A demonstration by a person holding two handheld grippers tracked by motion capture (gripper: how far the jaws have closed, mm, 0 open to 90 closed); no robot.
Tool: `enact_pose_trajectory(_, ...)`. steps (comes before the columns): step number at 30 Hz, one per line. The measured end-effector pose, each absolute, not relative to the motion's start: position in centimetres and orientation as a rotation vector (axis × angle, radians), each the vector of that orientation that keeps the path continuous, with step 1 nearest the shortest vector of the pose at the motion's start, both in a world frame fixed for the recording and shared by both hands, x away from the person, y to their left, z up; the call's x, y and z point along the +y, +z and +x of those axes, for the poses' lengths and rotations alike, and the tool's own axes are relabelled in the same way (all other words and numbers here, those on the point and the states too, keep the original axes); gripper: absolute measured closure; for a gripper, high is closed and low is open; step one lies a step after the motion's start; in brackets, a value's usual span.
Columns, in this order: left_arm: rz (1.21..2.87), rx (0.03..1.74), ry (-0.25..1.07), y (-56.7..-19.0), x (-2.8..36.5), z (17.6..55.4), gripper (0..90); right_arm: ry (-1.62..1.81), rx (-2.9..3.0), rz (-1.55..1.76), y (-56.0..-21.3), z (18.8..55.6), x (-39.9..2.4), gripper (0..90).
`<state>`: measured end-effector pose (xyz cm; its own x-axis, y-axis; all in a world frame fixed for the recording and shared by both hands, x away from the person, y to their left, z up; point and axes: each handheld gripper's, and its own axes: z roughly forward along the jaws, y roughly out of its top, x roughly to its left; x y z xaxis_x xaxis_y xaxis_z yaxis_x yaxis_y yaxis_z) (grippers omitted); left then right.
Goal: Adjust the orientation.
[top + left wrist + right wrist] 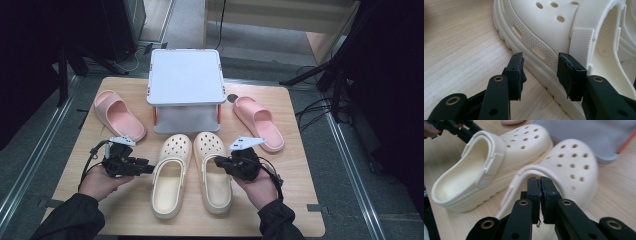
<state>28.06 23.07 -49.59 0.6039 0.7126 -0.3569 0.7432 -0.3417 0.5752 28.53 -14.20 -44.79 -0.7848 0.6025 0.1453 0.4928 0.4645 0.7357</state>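
Two cream clogs lie side by side at the table's front middle, toes pointing away. My left gripper (150,169) (540,72) is open, its jaws spread wide beside the outer sole edge of the left clog (170,175) (544,30), and nothing is pressed between them. My right gripper (217,160) (540,182) is shut, pads together, at the heel opening of the right clog (211,145) (571,162). That clog's raised heel strap (521,173) arcs just past the tips. I cannot tell whether the tips touch it.
A pink slide (117,115) lies at the left and another pink slide (257,122) at the right. A pale grey lidded box (185,77) stands at the back middle, just behind the clogs' toes. The wooden table (295,165) ends close behind both hands.
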Motion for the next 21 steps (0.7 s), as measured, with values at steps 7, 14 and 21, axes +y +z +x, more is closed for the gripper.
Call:
enact_pose_trajectory(7, 2.141, 1.151, -0.061, -50.0, 23.0, 27.8, 57.3, 1.16, 2.507, 1.097, -46.7, 30.3, -17.7, 86.8)
enact_pose_trajectory(14, 2.169, 1.132, -0.073, -50.4, 22.0, 28.0, 59.1, 1.097, 2.546, 1.161, -49.1, 32.0, -17.1, 85.2)
enact_pose_trajectory(21, 2.167, 1.119, -0.103, -50.5, 21.5, 28.0, 61.1, 1.085, 2.542, 1.16, -49.4, 32.5, -16.7, 85.6)
